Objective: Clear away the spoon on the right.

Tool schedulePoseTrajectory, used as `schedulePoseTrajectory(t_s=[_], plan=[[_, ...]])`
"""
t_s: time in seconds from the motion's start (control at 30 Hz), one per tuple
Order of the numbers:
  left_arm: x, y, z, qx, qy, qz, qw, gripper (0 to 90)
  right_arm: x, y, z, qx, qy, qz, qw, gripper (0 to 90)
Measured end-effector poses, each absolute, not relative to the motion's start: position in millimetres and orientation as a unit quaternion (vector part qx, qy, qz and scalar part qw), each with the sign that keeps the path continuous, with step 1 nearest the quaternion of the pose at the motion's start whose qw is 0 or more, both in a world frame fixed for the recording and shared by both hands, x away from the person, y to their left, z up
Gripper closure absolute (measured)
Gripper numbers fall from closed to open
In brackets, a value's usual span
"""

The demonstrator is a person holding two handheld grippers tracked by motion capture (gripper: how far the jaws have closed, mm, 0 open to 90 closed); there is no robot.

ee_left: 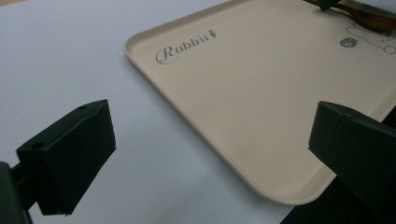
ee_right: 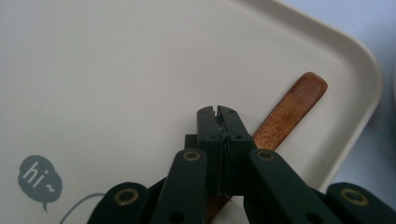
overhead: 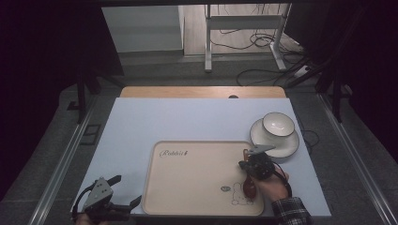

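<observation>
Under right tool (ee_right: 218, 112), wooden spoon (ee_right: 289, 109)

The desk (overhead: 141, 122) has a pale blue-white top with a strip of bare wood along its far edge. Beyond it lies grey floor (overhead: 155, 65), a white metal frame (overhead: 244, 23) with loose black cables (overhead: 263, 40), and deep darkness at both sides.

Tray (overhead: 197, 180): on the desk (overhead: 178, 122), at your near edge.
Spoon (overhead: 248, 185): on the tray's right side, under your right gripper (overhead: 248, 158).
Bowl (overhead: 278, 123): on a plate (overhead: 281, 144), beyond the tray's right corner.
Left gripper (overhead: 126, 191): just left of the tray.
</observation>
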State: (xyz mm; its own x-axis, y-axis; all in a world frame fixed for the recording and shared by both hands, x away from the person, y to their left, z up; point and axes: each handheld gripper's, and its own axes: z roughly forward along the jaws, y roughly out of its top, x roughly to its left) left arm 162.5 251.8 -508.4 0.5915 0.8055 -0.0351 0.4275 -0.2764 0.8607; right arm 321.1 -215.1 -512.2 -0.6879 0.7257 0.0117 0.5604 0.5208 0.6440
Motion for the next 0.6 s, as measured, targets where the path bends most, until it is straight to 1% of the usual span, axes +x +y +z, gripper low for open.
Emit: schedulePoseTrajectory(t_s=[0.6], plan=[[162.7,251.9,-508.4,0.771,0.399,0.209,0.45,0.4,315.1,-211.4,-504.9,0.365,0.859,0.33,0.142,71.8]])
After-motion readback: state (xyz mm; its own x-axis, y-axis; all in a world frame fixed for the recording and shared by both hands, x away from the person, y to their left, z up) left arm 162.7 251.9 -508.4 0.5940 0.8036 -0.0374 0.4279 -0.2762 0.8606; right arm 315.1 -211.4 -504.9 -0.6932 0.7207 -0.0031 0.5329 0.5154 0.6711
